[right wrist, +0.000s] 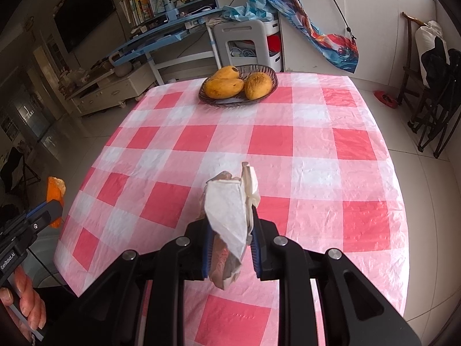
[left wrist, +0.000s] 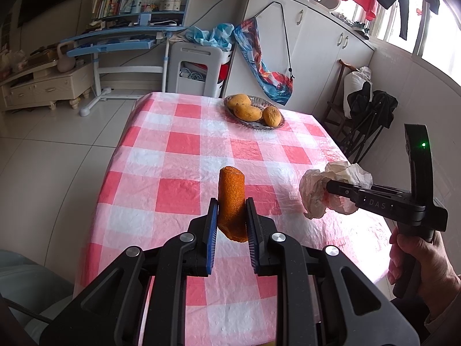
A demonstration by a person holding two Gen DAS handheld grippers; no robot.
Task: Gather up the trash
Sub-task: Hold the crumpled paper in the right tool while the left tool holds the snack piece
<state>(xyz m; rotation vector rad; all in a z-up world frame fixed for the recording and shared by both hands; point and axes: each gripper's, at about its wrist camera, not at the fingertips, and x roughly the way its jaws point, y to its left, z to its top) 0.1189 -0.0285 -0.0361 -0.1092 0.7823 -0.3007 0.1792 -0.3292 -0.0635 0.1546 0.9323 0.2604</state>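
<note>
My left gripper (left wrist: 230,210) is shut on an orange piece of fruit peel (left wrist: 232,201), curled and upright, held above the near part of the checked table (left wrist: 178,155). My right gripper (right wrist: 230,219) is shut on a crumpled white tissue (right wrist: 230,216) with pinkish stains, also held above the table. In the left wrist view the right gripper (left wrist: 328,186) is at the right with the tissue (left wrist: 325,190) bunched round its tips. In the right wrist view the left gripper (right wrist: 54,206) is at the far left with the peel (right wrist: 56,190).
A dark woven basket (right wrist: 270,75) with three mangoes (right wrist: 224,86) stands at the far end of the table. Beyond are a white stool (left wrist: 198,69), a blue desk (left wrist: 121,37), white cabinets (left wrist: 317,43) and folded black chairs (left wrist: 368,121) on the right.
</note>
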